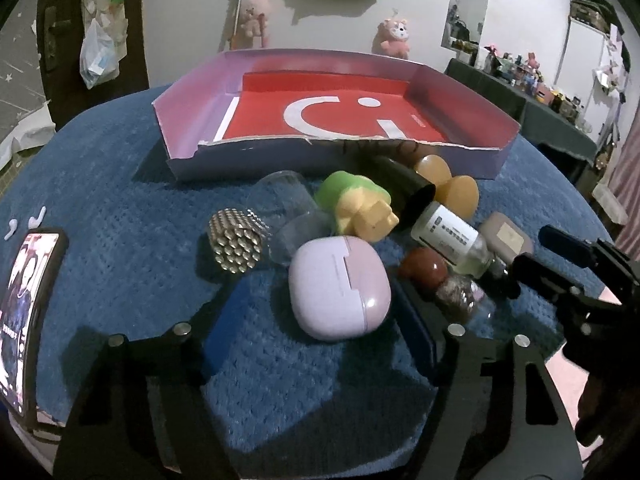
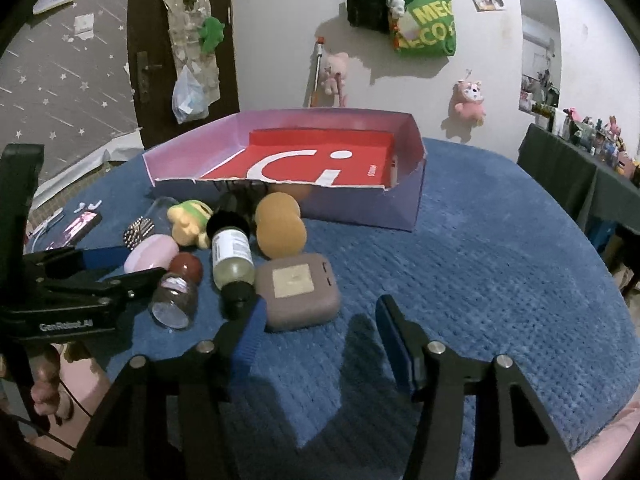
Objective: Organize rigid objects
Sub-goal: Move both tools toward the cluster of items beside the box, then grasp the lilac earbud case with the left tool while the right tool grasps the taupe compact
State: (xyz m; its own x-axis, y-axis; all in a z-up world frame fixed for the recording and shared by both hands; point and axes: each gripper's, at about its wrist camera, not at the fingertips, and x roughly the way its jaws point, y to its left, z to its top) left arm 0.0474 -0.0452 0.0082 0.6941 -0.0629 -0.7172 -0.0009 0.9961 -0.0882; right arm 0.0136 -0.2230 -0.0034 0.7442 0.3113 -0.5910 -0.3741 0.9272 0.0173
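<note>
On a blue cloth [image 1: 120,200] a cluster of small things lies just in front of a shallow box [image 1: 192,112] with a red floor. The left gripper [image 1: 316,312] has its jaws spread on either side of a lilac earbud case [image 1: 340,288] — the blue pads stand close beside it, but whether they press on it cannot be told. In the right wrist view the same gripper reaches in from the left, its fingers around that case.

The right gripper [image 2: 320,332] also has its jaws spread; its left finger [image 2: 250,336] stands just beside a grey-brown square case [image 2: 298,290], which lies off to the left of the gap — nothing sits between the pads.

Behind the lilac case lie a green and yellow toy [image 1: 356,208], a bundle of silver beads [image 1: 236,240], a bottle with a black cap [image 1: 448,232], two orange balls [image 1: 448,184] and a small jar with a red-brown lid [image 1: 440,280]. A phone [image 1: 28,312] lies at the cloth's left edge.
</note>
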